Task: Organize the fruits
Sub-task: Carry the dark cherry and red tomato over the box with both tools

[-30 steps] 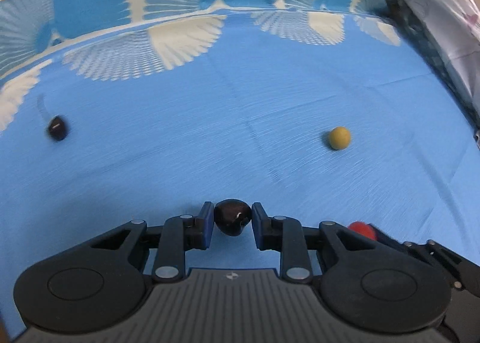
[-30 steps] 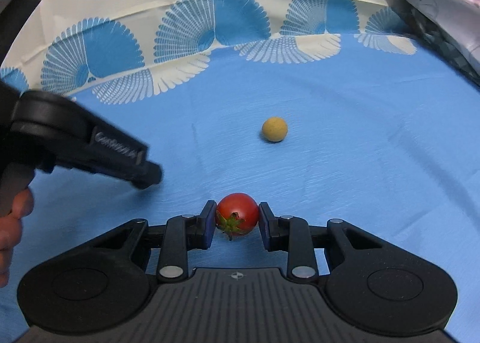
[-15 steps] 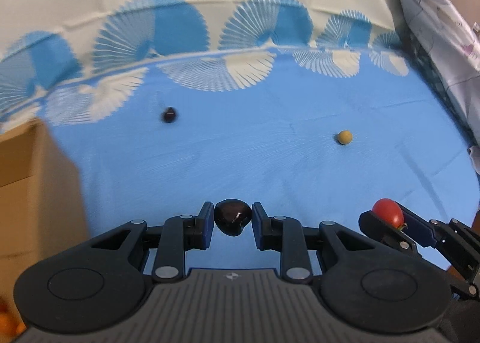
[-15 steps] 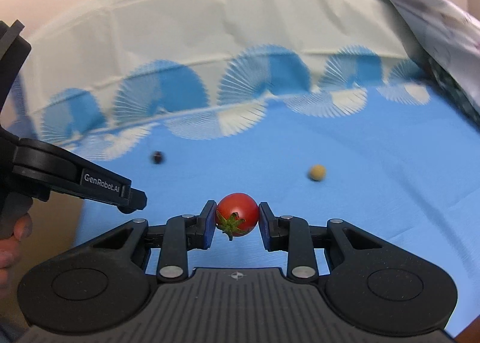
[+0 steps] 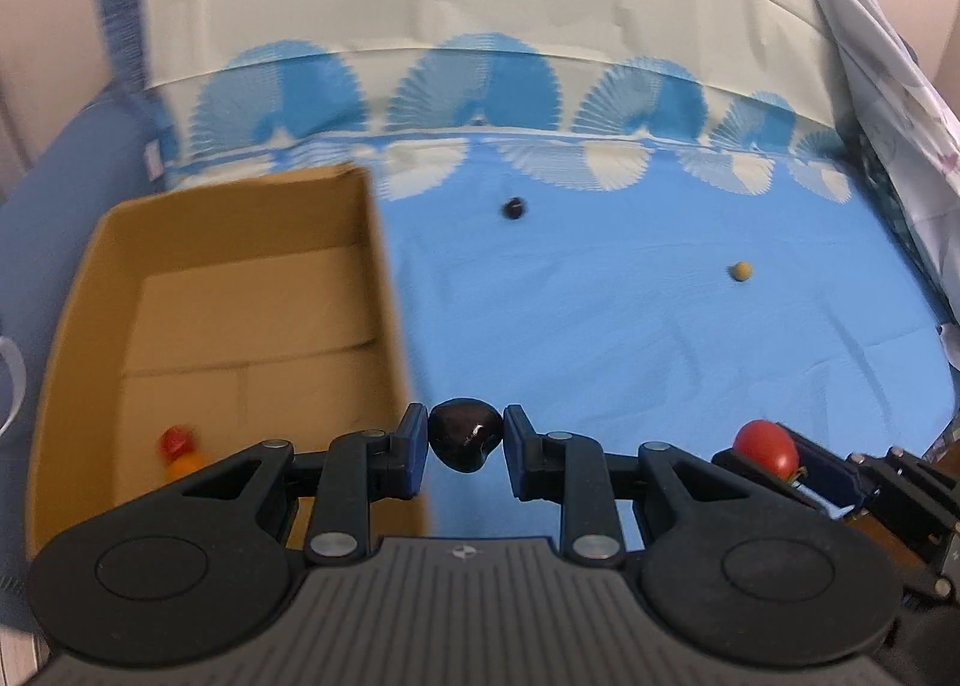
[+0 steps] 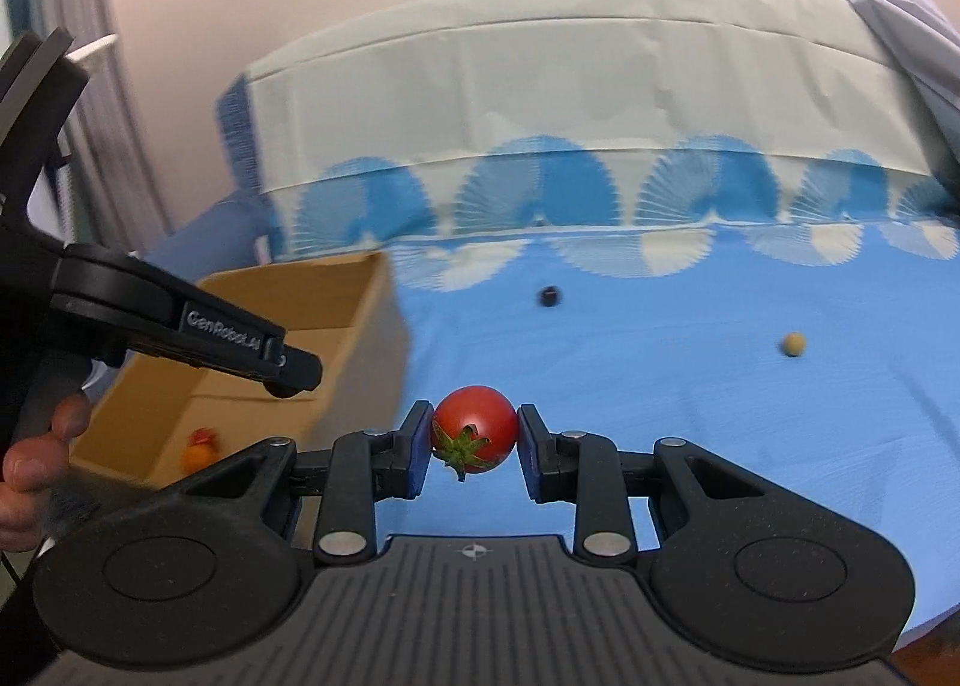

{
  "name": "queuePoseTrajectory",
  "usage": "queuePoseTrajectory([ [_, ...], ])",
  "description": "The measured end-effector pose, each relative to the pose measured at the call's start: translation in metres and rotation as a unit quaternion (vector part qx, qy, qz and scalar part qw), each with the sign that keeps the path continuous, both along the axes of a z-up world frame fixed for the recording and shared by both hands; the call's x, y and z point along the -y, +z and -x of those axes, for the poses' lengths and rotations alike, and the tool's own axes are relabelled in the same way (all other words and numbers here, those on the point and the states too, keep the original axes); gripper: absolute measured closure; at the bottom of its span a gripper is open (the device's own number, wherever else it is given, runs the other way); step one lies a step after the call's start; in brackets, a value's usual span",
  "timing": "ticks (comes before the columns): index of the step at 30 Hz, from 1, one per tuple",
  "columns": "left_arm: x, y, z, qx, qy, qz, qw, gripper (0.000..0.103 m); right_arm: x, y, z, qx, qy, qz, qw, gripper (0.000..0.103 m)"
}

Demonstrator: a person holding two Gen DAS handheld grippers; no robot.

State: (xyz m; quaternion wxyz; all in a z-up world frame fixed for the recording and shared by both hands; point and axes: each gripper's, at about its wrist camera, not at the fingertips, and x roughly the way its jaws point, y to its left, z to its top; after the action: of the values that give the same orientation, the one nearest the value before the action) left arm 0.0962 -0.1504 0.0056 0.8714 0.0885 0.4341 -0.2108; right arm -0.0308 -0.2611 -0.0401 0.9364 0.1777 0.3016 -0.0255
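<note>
Both grippers have risen and swung left since the earlier frames, so that a cardboard box (image 5: pixel 228 290), barely in view before, now fills the left of the scene. Left gripper (image 5: pixel 467 449) is clamped on a dark glossy fruit (image 5: pixel 465 434), its blue pads pressed to either side; it hangs over the box's right wall, at the edge of the blue cloth (image 5: pixel 630 338). Right gripper (image 6: pixel 474 446) is clamped on a red tomato (image 6: pixel 475 428), green calyx turned toward the camera. In the left wrist view the right gripper sits at lower right with the tomato between its fingers. In the right wrist view the left gripper's side shows at left, lettering on its arm, a hand (image 6: pixel 36 458) wrapped round the grip below.

Box is open at the top, with a small red fruit (image 5: pixel 174 440) and an orange one (image 5: pixel 189 465) touching each other near its lower left corner. Two fruits lie loose on the cloth, well apart: a dark one (image 5: pixel 514 208) near the fan-patterned border, a yellowish ball (image 5: pixel 741 270) farther right. Edges of the box are blurred.
</note>
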Motion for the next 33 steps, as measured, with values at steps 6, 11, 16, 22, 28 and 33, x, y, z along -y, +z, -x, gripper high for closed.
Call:
queuePoseTrajectory([
  [6, -0.069, 0.004, 0.034, -0.005, 0.039, 0.000, 0.9992, 0.073, -0.047, 0.020, 0.022, 0.010, 0.043, 0.012, 0.999, 0.072],
  [11, -0.114, 0.001, 0.058, -0.010, 0.062, 0.004, 0.9980, 0.073, -0.077, 0.029, 0.036, 0.010, 0.068, 0.022, 0.997, 0.072],
  [16, -0.145, -0.006, 0.079, -0.006, 0.084, 0.007, 0.9965, 0.073, -0.100, 0.034, 0.043, 0.006, 0.086, 0.034, 0.996, 0.072],
  [22, -0.166, -0.014, 0.092, -0.013, 0.105, 0.016, 0.9942, 0.073, -0.116, 0.039, 0.043, 0.004, 0.100, 0.046, 0.994, 0.072],
  [28, -0.175, -0.014, 0.090, -0.013, 0.115, 0.028, 0.9929, 0.073, -0.124, 0.043, 0.041, 0.006, 0.110, 0.060, 0.992, 0.072],
  [33, -0.177, -0.016, 0.087, -0.017, 0.116, 0.031, 0.9927, 0.073, -0.125, 0.043, 0.040, 0.001, 0.108, 0.063, 0.992, 0.072],
])
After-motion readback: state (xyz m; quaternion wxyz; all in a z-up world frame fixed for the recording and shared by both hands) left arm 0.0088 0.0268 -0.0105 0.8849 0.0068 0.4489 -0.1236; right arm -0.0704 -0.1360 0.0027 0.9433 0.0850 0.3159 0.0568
